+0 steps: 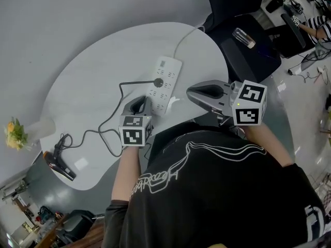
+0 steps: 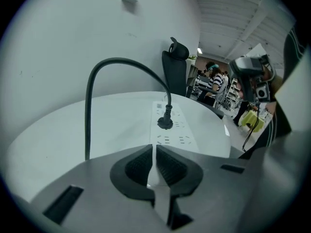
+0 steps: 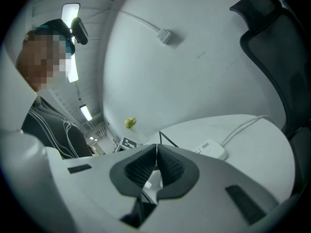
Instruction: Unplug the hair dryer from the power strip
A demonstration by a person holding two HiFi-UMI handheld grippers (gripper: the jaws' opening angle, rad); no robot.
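Flowers [image 1: 15,133]: yellow, at the table's far left edge, well apart from the left gripper and out to its left; in the right gripper view they show small, beyond the jaw tips.
Hair dryer [image 1: 59,164]: dark, lying on the white table [image 1: 93,71], well apart to the left of the left gripper and nearer the person than its jaws.
Black cord [image 1: 106,125]: runs from the hair dryer across the table, passes just left of the left gripper, then arches up and over ahead of its jaws down to the plug.
Left gripper [image 1: 139,102]: held low over the table and pointing along the power strip; its jaws are pressed together with nothing between them.
Plug [image 1: 158,82]: black, seated in the power strip, straight ahead of the left gripper's jaw tips and near them, not touched.
Power strip [image 1: 164,84]: white, flat on the table, stretching away from the left gripper's jaws; its near end lies between the two grippers. Whether the left gripper touches that end cannot be told.
Right gripper [image 1: 192,91]: held to the right of the power strip's near end and raised above the table, jaws together and empty.
White cable [image 1: 182,41]: leaves the power strip's far end and runs off the table, ahead and to the right of the right gripper.
Office chair [image 1: 243,40]: dark, beyond the table's right edge, well apart from the right gripper.
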